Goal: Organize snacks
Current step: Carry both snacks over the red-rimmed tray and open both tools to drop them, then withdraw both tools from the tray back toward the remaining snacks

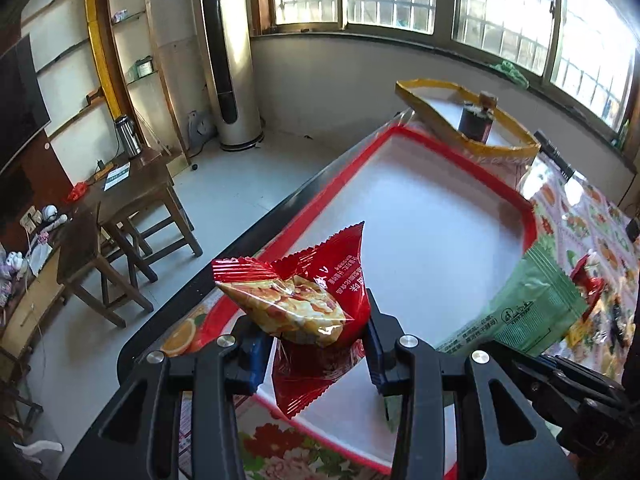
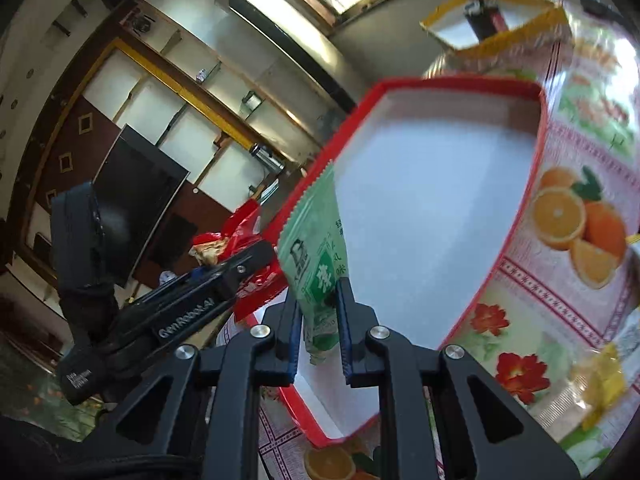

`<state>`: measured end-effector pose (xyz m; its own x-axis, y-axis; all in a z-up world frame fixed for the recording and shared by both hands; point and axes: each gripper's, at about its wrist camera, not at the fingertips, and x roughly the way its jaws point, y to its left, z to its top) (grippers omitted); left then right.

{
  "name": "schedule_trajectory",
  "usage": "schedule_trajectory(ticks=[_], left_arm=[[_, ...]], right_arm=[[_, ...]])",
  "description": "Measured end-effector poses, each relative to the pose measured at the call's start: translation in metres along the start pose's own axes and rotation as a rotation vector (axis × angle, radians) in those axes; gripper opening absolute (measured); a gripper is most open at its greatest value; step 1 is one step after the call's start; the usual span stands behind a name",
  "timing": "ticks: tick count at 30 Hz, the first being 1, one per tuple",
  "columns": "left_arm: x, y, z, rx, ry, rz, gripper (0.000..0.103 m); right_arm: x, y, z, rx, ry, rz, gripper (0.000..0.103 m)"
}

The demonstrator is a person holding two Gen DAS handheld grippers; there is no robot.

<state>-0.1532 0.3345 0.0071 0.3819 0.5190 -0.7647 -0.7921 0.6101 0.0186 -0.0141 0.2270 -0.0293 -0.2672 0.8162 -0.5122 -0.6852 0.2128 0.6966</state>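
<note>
Sitting under both sets of fingers is the red-rimmed tray [image 1: 460, 216], its white floor bare, with the flowered tablecloth [image 2: 568, 300] running off to the right of the right fingers. Beyond the tray's far end, a yellow-edged box [image 1: 472, 120] is holding a dark can [image 1: 474, 120].

The left gripper [image 1: 316, 344] is pinching a red snack packet [image 1: 316, 304] across its puffed middle, holding it above the tray's near corner; the crimped ends are sticking out ahead of and below the fingers. The right gripper [image 2: 320, 316] is clamping a green snack pouch [image 2: 316, 256] near its lower end, the serrated top edge standing up over the tray's left rim.

Both packs are probably feather-light, crinkly and slick, with brittle contents, so a gentle grip on a flat seam is likely safer than squeezing the belly.

The left camera is showing the red packet's printed face and clear window; the right camera is catching it only edge-on beside the left gripper, while revealing the pouch's front label.
</note>
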Motion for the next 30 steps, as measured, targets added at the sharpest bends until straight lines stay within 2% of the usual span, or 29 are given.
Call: schedule_trajectory(ticks=[6,14,16,18,20,22,24,30], left_arm=[[0.025,-0.003,-0.003,0.015,0.052,0.017,0.040],[0.022,-0.006,-0.003,0.032,0.018,0.039,0.043],[0.021,-0.005,-0.005,0.034,0.018,0.054,0.054],[0.018,-0.004,-0.005,0.036,0.009,0.071,0.068],[0.008,-0.004,-0.005,0.036,-0.024,0.096,0.071],[-0.001,-0.004,-0.004,0.038,-0.045,0.118,0.081],[-0.014,-0.005,-0.005,0.035,-0.072,0.137,0.081],[-0.039,-0.017,-0.010,0.045,-0.122,0.159,0.081]], right_arm=[[0.006,-0.016,0.006,0.048,0.012,0.013,0.019],[0.018,-0.031,0.008,0.099,0.026,-0.014,0.021],[0.016,-0.026,0.010,0.097,0.019,-0.045,0.027],[0.009,-0.021,0.010,0.090,0.000,-0.084,0.048],[-0.002,-0.014,0.009,0.074,-0.029,-0.105,0.055],[-0.010,-0.007,0.009,0.058,-0.051,-0.138,0.061],[-0.024,0.002,0.005,0.028,-0.090,-0.174,0.066],[-0.071,0.011,-0.010,-0.003,-0.184,-0.232,0.068]])
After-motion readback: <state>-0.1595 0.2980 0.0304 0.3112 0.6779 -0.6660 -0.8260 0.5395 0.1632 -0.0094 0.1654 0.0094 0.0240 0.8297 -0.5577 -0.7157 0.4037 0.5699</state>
